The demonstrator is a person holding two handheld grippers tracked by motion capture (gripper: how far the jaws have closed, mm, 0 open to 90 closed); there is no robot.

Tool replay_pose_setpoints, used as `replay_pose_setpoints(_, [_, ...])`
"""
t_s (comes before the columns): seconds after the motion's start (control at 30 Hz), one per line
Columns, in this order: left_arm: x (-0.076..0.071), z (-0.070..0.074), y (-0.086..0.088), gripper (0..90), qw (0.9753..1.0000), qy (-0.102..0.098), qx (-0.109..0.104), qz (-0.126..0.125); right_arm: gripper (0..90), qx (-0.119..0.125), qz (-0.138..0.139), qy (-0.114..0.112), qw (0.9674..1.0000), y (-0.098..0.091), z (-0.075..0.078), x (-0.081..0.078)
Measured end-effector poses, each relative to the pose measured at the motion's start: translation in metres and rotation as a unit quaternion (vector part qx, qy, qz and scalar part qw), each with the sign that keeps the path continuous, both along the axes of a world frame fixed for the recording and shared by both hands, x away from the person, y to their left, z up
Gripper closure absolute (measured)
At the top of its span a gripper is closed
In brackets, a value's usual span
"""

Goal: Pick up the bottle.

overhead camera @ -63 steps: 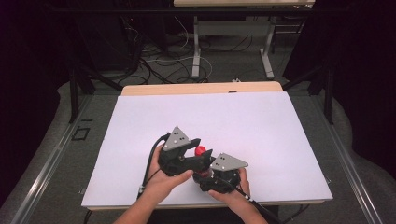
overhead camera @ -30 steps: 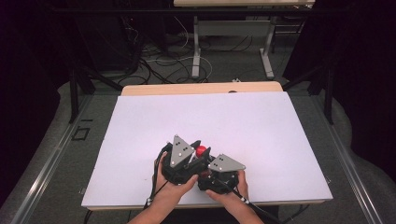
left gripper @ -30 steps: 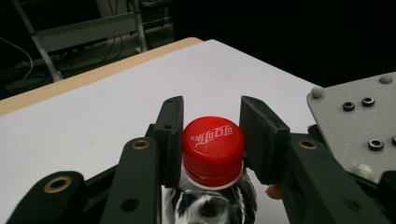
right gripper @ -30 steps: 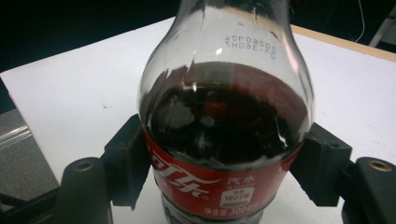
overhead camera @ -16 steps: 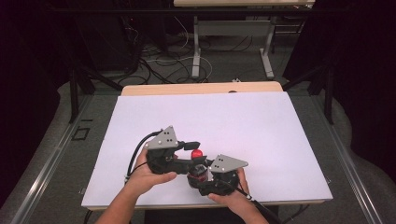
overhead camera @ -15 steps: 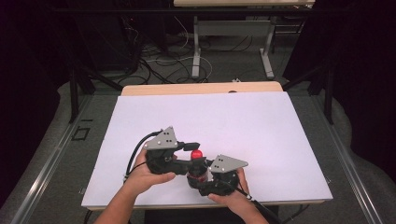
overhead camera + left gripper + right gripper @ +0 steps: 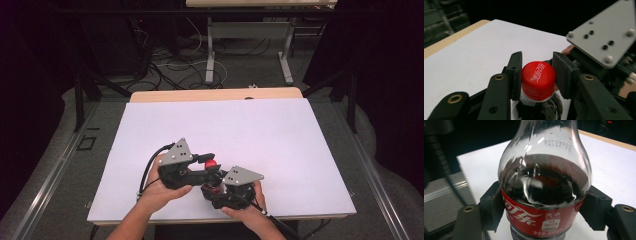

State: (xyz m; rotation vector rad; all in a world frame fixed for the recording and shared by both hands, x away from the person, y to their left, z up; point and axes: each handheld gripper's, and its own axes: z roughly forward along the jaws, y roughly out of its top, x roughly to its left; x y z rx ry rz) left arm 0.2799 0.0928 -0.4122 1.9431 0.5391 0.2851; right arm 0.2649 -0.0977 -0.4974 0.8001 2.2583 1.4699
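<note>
Left gripper [image 7: 537, 75] fingers pinch the red cap [image 7: 538, 80] of a cola bottle [image 7: 544, 187]; right gripper [image 7: 544, 212] fingers clamp its labelled body above the white counter [image 7: 260, 130]

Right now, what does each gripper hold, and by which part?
The left gripper clamps the bottle's red cap; the right gripper clamps the bottle at its labelled body.

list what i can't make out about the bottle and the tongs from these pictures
- Bottle base: in the right gripper view the bottle runs off the bottom edge.
- Bottle body in the high view: both hands and the right tongs cover it.
- Cap seal: whether it has loosened is not visible; the left tongs pinch its sides.
- Printed date code on the bottle's shoulder: blurred and mirrored, unreadable.
- Small label text: too small.
</note>
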Motion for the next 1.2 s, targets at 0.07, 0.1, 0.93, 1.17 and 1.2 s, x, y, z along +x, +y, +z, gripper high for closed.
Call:
replay_pose_setpoints(0.07, [-0.007, -0.003, -0.007, 61.6, 0.9988, -0.008, -0.004, 0.048, 29.2, -0.006, -0.019, -0.003, 0.9998, 0.001, 0.0, 0.0])
replay_pose_setpoints(0.1, [-0.011, -0.005, -0.012, 61.6, 0.9971, -0.013, -0.004, 0.074, 29.2, -0.012, -0.03, -0.009, 0.9995, 0.001, -0.001, 0.0])
replay_pose_setpoints(0.93, [0.012, 0.006, 0.016, 57.6, 0.9962, 0.025, -0.011, -0.083, 29.1, 0.018, 0.034, 0.02, 0.9991, 0.0, 0.0, 0.001])
replay_pose_setpoints(1.17, [0.009, 0.004, 0.015, 61.6, 0.9974, 0.014, -0.005, -0.071, 29.1, 0.016, 0.035, 0.018, 0.9991, 0.001, 0.0, 0.0])
replay_pose_setpoints(1.2, [0.007, 0.004, 0.014, 61.7, 0.998, 0.01, -0.003, -0.062, 29.1, 0.015, 0.032, 0.018, 0.9992, 0.001, 0.0, 0.0])
